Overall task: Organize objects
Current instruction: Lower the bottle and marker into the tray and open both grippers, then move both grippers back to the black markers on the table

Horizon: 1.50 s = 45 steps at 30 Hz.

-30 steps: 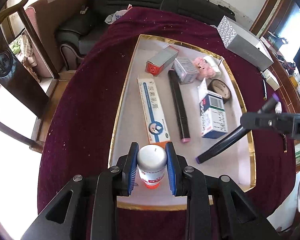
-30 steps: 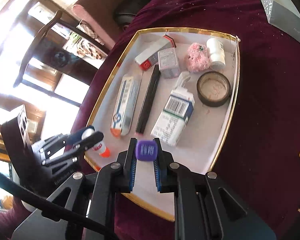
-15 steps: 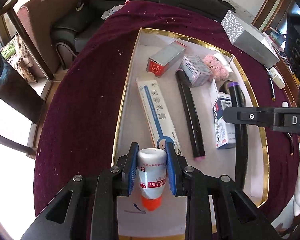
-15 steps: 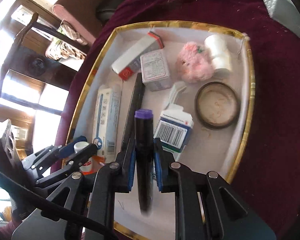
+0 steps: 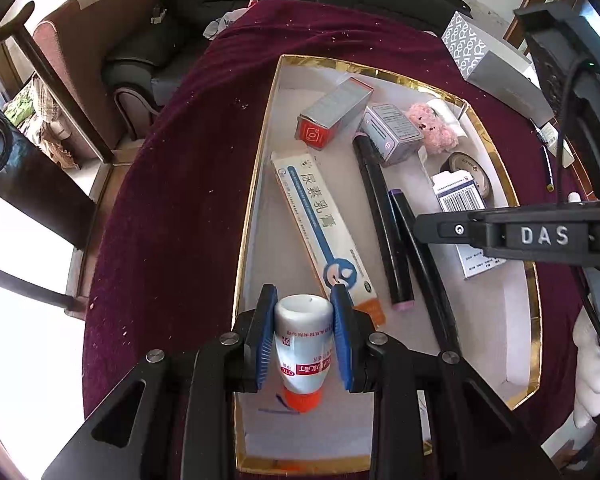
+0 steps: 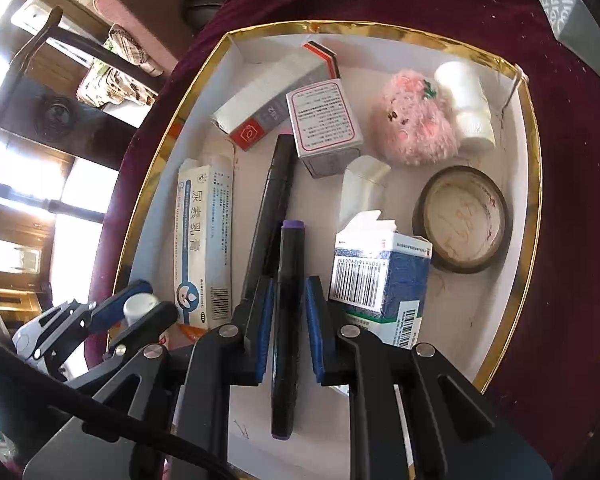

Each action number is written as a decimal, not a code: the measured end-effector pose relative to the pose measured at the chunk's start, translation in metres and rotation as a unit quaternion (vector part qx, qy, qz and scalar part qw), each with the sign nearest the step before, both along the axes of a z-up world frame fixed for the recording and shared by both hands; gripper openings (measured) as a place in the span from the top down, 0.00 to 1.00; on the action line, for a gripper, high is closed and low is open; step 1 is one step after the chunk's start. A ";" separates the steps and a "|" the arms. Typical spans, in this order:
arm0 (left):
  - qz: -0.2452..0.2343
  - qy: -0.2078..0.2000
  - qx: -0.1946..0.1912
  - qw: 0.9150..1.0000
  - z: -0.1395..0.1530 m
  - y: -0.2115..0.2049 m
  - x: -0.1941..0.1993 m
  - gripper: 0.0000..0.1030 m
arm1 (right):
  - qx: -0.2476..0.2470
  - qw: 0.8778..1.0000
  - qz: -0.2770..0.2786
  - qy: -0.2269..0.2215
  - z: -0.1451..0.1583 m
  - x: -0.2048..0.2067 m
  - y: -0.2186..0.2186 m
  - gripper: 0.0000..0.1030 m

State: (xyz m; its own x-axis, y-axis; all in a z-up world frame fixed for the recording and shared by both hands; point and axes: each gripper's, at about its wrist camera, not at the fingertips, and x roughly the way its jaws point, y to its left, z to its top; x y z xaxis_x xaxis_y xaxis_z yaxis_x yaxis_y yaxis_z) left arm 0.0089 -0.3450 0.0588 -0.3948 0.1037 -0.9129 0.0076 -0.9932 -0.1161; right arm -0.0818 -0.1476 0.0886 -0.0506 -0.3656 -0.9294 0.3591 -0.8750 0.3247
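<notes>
purple-capped marker between opening right jaws, pads apart | left jaws clamp white bottle

Each black tool has ribbed blue pads, silver screws, raised "DAS" lettering; a white glove shows.

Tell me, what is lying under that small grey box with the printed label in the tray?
The small grey box rests on the top end of a long black marker. That marker's tip is covered, so its cap colour there cannot be seen. The tray floor beneath is also hidden.
</notes>
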 end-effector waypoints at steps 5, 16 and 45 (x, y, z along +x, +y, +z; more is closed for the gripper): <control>0.012 0.007 -0.006 1.000 0.019 0.002 0.008 0.64 | -0.009 1.000 -0.009 0.003 0.010 0.003 0.005 0.57; 0.005 0.018 -0.029 0.999 0.039 0.020 0.008 0.58 | -0.035 0.998 -0.053 0.018 0.030 0.017 0.040 0.51; -0.122 -0.001 0.015 0.992 0.054 0.254 0.023 0.59 | -0.029 0.928 -0.371 0.027 0.025 0.077 0.451 0.46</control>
State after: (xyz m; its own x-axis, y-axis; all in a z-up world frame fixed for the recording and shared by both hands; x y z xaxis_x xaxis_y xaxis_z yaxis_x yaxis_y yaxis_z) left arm 0.0321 -0.0911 0.1123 -0.3526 0.2226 -0.9089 -0.2330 -0.9616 -0.1451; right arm -0.0047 0.3033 0.1135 -0.3545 -0.2613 -0.8978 -0.3183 -0.8691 0.3786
